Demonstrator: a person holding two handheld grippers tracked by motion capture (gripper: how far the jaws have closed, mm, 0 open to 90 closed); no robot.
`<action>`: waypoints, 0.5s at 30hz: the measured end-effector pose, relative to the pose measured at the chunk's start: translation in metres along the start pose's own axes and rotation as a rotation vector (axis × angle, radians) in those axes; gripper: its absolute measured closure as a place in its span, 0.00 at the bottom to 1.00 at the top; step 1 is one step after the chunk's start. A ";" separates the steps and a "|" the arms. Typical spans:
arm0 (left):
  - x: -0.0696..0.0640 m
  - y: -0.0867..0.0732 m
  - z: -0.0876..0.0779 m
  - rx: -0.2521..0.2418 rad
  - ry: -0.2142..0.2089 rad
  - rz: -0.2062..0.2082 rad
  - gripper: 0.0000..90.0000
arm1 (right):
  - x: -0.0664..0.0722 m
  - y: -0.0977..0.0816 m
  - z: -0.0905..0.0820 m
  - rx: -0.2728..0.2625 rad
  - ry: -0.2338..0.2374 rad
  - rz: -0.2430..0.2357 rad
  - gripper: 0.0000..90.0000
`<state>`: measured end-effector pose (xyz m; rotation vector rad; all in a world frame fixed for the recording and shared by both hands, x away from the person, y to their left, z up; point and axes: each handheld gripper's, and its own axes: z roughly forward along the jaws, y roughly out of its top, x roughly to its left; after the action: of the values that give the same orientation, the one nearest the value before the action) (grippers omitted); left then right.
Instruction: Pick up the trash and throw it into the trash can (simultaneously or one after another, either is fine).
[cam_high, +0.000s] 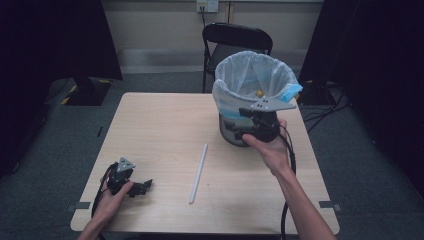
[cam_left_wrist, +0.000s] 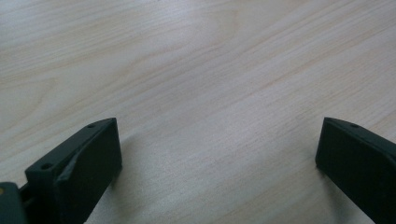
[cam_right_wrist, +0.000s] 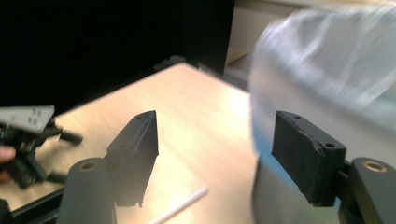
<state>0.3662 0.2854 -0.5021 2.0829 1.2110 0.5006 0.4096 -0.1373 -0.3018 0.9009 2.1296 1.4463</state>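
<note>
The table (cam_high: 165, 125) fills the middle of the high view: a rounded rectangle of pale wood-grain laminate, matt, with fine streaks running along it in the left gripper view. On its upper right part stands the bin (cam_high: 235, 131), a dark round tub lined with a thin, crinkled, translucent white bag (cam_high: 250, 75) whose edge folds down over the rim; something small and yellow lies inside, too small to tell. In the right gripper view the bag is a blurred white mass at the upper right. Behind the table, at the top centre of the high view, stands a black folding chair (cam_high: 237, 37) with a curved back.

The right gripper (cam_high: 239, 131), black with a grey three-cornered plate, sits at the bin's near side in the person's right hand (cam_high: 270, 147). Its jaws are flat, matt black blocks with screw holes; they stand wide apart with nothing between them, one block close against the bin's wall.

The left gripper (cam_high: 142, 187) rests at the lower left of the high view, held in the left hand (cam_high: 112, 200) low over the table. Its jaws are wide open too, over bare wood.

The straw (cam_high: 198, 173), a slim, straight white tube, lies flat on the table at centre, between the two grippers and apart from both; in the right gripper view it shows at the bottom edge (cam_right_wrist: 180, 207).
</note>
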 end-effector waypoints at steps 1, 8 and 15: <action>0.000 0.000 0.000 0.000 0.000 0.000 0.00 | 0.000 0.000 0.000 0.000 0.000 0.000 0.34; 0.000 0.000 0.000 0.000 0.000 0.000 0.00 | 0.023 -0.044 0.027 0.071 0.019 0.052 0.30; 0.000 0.000 0.000 -0.003 -0.001 -0.004 0.00 | 0.043 -0.093 0.057 0.164 0.067 0.101 0.27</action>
<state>0.3661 0.2850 -0.5023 2.0774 1.2133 0.4992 0.3901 -0.0931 -0.4088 1.0465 2.3093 1.3832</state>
